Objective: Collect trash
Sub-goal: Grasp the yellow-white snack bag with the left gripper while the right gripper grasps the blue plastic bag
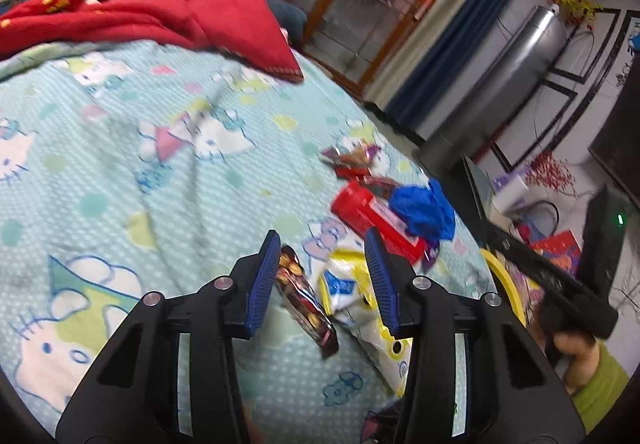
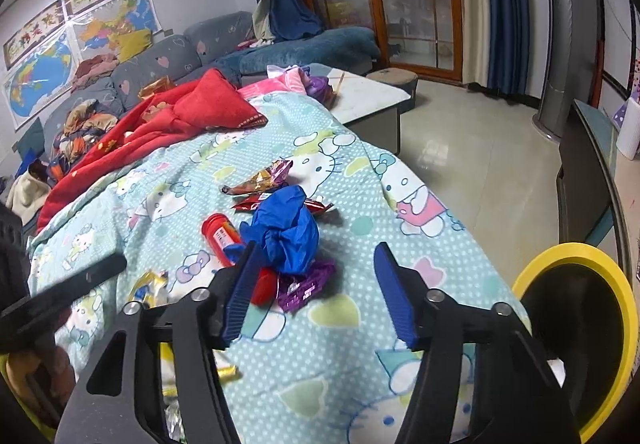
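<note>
Left wrist view: the left hand-held gripper (image 1: 320, 272) hangs over the cartoon-print bedspread (image 1: 120, 164), jaws apart and clenched on nothing. A dark snack wrapper (image 1: 306, 300) lies just inside the left pad, its long axis running roughly along the fingers, and a yellow-and-white wrapper (image 1: 348, 284) lies between the jaws beside it. A red tube (image 1: 372, 216) and a crumpled blue bag (image 1: 424, 212) lie farther ahead to the right.

Right wrist view: the right hand-held gripper (image 2: 316, 284) is also released and empty. The blue bag (image 2: 288, 232) and a purple wrapper (image 2: 306, 284) sit just ahead toward its left pad; a yellow-rimmed bin (image 2: 616, 308) stands at right. By my judgement, the left is nearer the 2 wrappers.
</note>
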Demonstrator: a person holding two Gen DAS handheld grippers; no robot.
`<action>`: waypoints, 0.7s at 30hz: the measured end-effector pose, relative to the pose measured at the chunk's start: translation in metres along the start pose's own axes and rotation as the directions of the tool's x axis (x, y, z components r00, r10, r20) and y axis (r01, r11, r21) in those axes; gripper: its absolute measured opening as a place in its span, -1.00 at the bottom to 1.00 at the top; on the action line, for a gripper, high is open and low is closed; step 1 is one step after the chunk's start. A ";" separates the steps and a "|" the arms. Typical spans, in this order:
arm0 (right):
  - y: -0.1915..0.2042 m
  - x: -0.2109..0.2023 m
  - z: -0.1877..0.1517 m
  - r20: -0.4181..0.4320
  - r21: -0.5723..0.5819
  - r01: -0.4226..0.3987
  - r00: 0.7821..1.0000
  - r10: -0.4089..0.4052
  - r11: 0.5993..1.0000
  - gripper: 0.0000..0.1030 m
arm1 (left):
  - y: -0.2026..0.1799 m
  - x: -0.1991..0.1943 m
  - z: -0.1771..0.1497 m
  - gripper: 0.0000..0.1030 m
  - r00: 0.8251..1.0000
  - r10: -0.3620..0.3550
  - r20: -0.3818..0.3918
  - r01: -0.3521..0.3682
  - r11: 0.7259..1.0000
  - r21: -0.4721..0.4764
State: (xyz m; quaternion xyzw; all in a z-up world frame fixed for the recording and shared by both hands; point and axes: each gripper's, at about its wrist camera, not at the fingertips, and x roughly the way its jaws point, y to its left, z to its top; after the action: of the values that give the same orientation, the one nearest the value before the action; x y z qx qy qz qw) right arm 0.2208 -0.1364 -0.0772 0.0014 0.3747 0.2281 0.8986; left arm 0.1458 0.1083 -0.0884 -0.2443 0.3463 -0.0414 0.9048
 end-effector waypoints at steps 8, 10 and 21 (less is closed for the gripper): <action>0.005 0.029 0.011 -0.044 0.014 -0.038 0.998 0.039 0.999 -0.11 | -0.006 0.009 -0.007 -0.36 0.999 -0.012 -0.050 0.013 1.000 0.017; 0.006 0.034 0.011 -0.058 0.015 -0.058 0.997 0.059 0.998 -0.27 | -0.008 0.010 -0.007 -0.36 0.998 -0.014 -0.060 0.016 1.000 0.023; 0.008 0.030 0.005 -0.051 0.015 -0.087 0.995 0.088 0.996 -0.87 | -0.011 0.019 -0.010 -0.60 0.995 -0.012 -0.101 0.015 0.999 0.036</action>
State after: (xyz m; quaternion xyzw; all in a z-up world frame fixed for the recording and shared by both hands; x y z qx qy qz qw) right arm 0.2393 -0.1163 -0.0926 0.0176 0.3989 0.2649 0.8777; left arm 0.1546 0.0902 -0.1007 -0.2277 0.3891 -0.0661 0.8902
